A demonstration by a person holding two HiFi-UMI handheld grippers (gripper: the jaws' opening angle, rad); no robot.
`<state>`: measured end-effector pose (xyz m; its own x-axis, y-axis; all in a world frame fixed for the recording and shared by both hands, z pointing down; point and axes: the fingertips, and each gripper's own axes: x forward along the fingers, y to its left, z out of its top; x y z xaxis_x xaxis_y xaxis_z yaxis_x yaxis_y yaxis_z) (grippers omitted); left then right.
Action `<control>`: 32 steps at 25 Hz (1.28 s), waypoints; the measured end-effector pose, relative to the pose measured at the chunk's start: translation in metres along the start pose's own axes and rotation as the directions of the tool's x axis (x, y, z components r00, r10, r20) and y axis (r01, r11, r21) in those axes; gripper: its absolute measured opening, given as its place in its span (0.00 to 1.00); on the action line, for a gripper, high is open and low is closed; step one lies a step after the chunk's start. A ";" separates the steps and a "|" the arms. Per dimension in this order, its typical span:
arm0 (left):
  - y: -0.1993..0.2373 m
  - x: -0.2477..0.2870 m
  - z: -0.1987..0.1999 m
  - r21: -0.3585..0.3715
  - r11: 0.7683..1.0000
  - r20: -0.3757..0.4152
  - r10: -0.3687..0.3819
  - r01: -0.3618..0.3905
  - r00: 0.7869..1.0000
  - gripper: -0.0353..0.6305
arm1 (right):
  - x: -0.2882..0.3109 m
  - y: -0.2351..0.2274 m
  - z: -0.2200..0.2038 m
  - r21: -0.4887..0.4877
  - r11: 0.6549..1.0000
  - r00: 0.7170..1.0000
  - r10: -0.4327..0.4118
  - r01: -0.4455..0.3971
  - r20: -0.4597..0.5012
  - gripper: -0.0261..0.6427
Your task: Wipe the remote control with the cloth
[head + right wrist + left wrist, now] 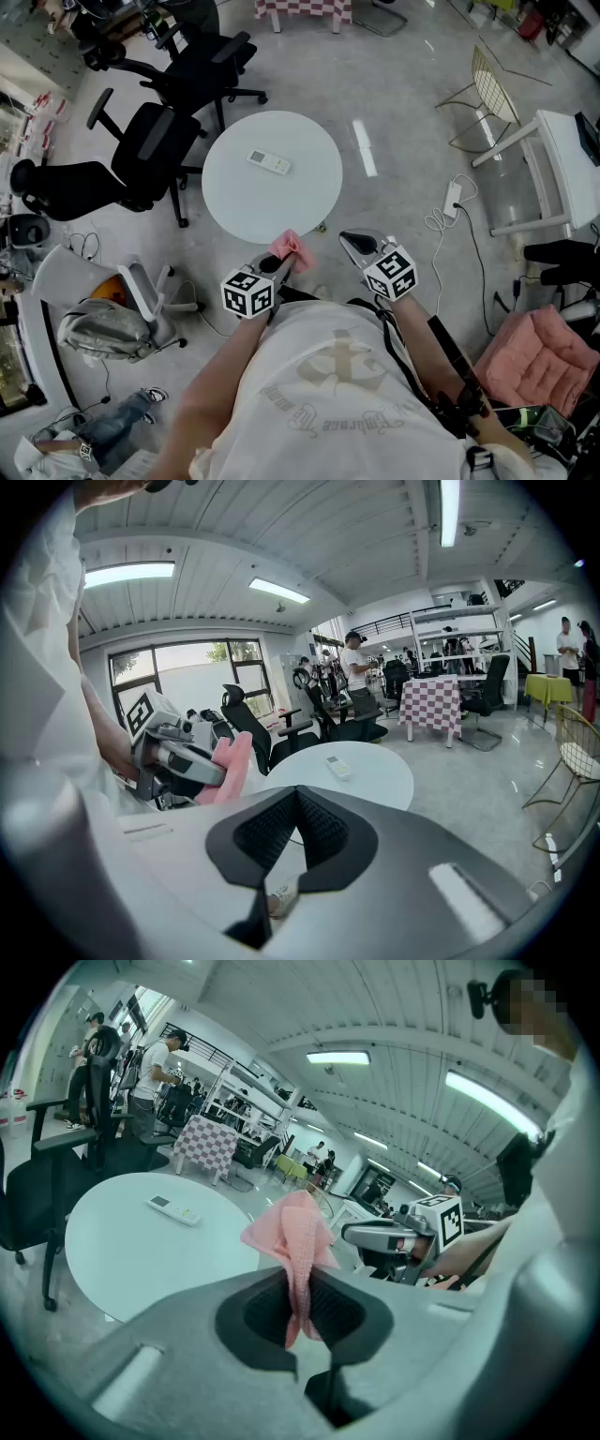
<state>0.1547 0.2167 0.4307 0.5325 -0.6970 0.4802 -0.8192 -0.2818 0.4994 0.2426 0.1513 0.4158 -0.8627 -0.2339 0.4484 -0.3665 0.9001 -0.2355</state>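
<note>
Left gripper clamps pink cloth for wiping; right gripper closed, empty; remote lies toward table's far edge

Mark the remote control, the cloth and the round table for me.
remote control point(269, 162): head view, middle of its body.
cloth point(292, 1234): left gripper view, bunched upper part.
round table point(281, 211): head view, bare top toward the person.

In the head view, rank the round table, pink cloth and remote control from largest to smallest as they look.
1. round table
2-3. pink cloth and remote control look alike; the cloth is bunched and nearer the camera, so unranked.
</note>
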 end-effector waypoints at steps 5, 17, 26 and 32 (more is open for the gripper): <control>-0.002 0.004 -0.001 0.003 1.000 0.007 0.007 -0.007 1.000 0.09 | -0.002 -0.006 -0.001 0.002 1.000 1.000 -0.011 0.011 0.021 0.05; 0.004 0.005 0.011 0.027 0.999 0.010 0.027 -0.028 1.000 0.09 | 0.003 -0.015 0.006 0.009 1.000 0.999 -0.013 0.013 0.034 0.05; 0.012 -0.011 0.003 0.035 0.998 -0.002 0.057 -0.057 0.998 0.09 | 0.021 -0.011 0.002 0.048 0.999 1.000 0.017 -0.017 0.015 0.05; 0.041 -0.023 0.005 -0.010 0.997 0.008 0.077 -0.077 0.997 0.09 | 0.048 -0.007 0.010 0.048 0.999 1.000 0.022 -0.022 -0.009 0.05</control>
<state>0.1081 0.2178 0.4366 0.4657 -0.7222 0.5114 -0.8559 -0.2206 0.4677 0.2007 0.1300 0.4307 -0.8675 -0.2102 0.4509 -0.3637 0.8863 -0.2865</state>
